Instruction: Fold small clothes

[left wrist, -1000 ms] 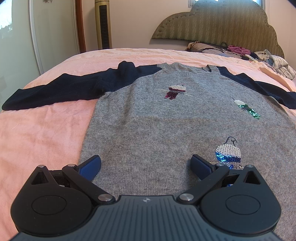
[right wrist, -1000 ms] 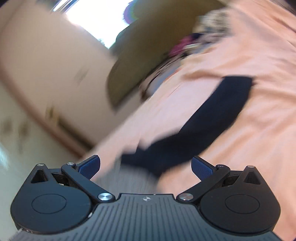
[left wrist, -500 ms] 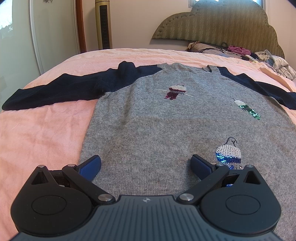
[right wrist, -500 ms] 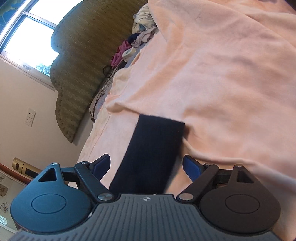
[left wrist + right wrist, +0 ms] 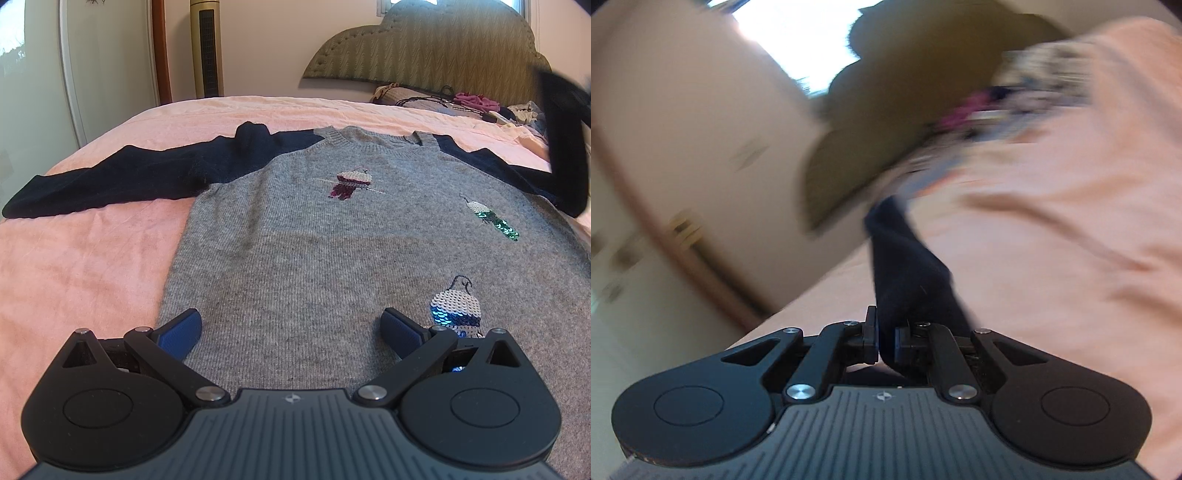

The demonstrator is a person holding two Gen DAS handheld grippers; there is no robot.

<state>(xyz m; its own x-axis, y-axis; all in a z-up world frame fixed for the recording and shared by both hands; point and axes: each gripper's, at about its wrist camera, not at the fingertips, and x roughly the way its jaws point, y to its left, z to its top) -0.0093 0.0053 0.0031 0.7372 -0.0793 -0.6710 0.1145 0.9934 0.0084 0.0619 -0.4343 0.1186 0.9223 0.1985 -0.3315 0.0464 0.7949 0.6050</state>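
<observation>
A grey knit sweater (image 5: 332, 240) with sequin motifs and navy sleeves lies flat, front up, on a pink bedsheet (image 5: 81, 258). Its left navy sleeve (image 5: 110, 181) lies stretched out to the left. My left gripper (image 5: 291, 325) is open and empty, hovering over the sweater's lower hem. My right gripper (image 5: 885, 339) is shut on the right navy sleeve (image 5: 908, 273) and holds it lifted off the bed. The raised sleeve also shows in the left wrist view (image 5: 565, 147) at the right edge. The right wrist view is motion blurred.
A padded olive headboard (image 5: 424, 48) stands at the back. A pile of loose clothes (image 5: 472, 103) lies in front of it at the far right. A tower fan (image 5: 207, 48) and a white wardrobe door (image 5: 37, 74) stand at the left.
My right gripper closed on the right sleeve's end and lifted it; the sleeve now rises at the right edge of the left wrist view. My left gripper has not moved.
</observation>
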